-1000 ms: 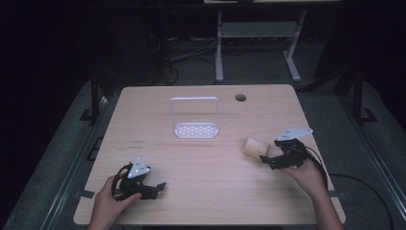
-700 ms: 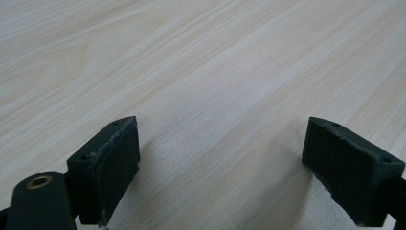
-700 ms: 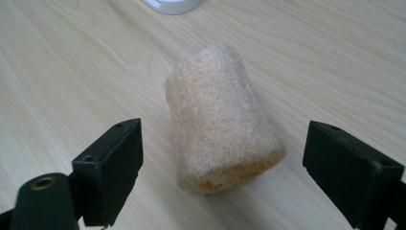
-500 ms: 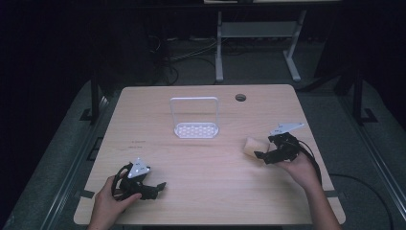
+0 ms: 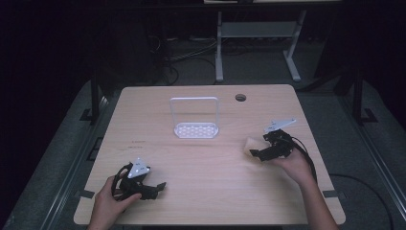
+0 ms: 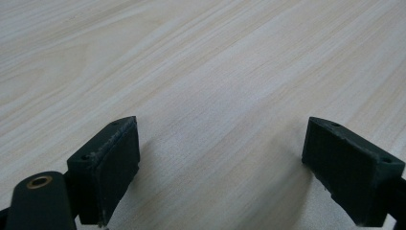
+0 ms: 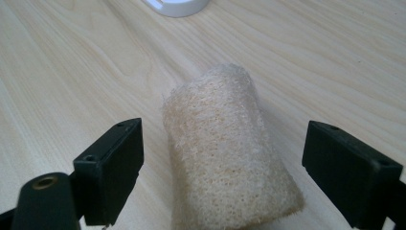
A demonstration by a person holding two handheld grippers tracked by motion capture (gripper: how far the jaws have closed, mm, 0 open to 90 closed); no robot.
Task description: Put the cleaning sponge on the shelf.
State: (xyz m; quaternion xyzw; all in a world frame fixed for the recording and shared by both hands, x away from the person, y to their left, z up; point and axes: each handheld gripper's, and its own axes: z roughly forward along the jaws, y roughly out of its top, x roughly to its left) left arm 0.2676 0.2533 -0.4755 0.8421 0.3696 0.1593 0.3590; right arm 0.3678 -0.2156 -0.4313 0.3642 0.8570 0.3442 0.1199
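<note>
Right gripper view: a loofah roll (image 7: 230, 153) is framed, untouched, between the right hand-held gripper's (image 7: 225, 163) wide-spread jaws. It is seen lying on the counter (image 5: 215, 163), right of the white rack (image 5: 195, 129), whose perforated base is bare.

The high view is dim: the bench (image 5: 210, 158) is evenly lit from above while the surroundings sink into near black. Both gripper views are bright and soft-lit, with faint shadows under the dark jaws, sharp wood grain, and slight blur toward the far edge.
</note>
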